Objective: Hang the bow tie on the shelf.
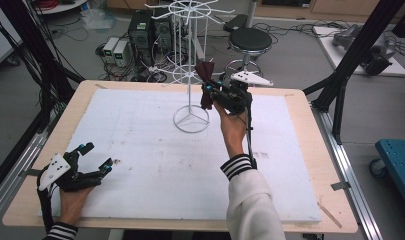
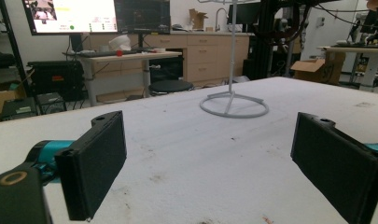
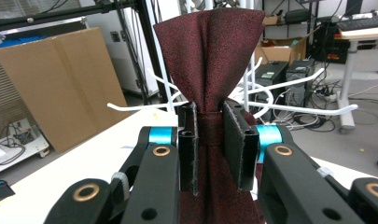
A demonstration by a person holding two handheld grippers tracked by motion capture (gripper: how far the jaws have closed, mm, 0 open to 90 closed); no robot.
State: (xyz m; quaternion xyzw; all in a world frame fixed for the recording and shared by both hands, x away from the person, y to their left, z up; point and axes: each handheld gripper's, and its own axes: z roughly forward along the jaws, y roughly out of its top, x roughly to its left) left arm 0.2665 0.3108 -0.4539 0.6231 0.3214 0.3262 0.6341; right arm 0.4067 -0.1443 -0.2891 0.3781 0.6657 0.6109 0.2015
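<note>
High view, near edge first: left gripper (image 1: 92, 159) rests on the white foam board (image 1: 155, 165) at the front-left corner, hand behind it, jaws spread wide with nothing between them. Parked out of the way, I'd say, so the working side has room.

Left gripper view agrees: both black pads stand well apart over bare board, and the rack's ring base (image 2: 234, 105) sits farther off, dead ahead.

Mid table: right gripper (image 1: 208, 93) is lifted off the board on a raised forearm, striped cuff (image 1: 238, 165) below it. Its jaws are clamped on a dark red cloth (image 1: 206, 80), pinched at a gathered waist. Right gripper view shows why: the cloth (image 3: 210, 60) fans out above the pads and hangs below them, so the grip is at the narrowest bunched point, where the pads get the most fabric and it's least likely to slide out.

Cloth is held in the air just beside the pole of the white wire rack (image 1: 190, 60), near its lower arms. White prongs (image 3: 289, 109) show right behind the fabric in the right gripper view. Looks like the aim is to drape it over a prong; holding it upright with a free flap on top would suit that. Can't tell whether cloth touches wire yet.

Far: stool (image 1: 250, 40) and PC towers (image 1: 140, 30) on the floor behind the table, not involved.
</note>
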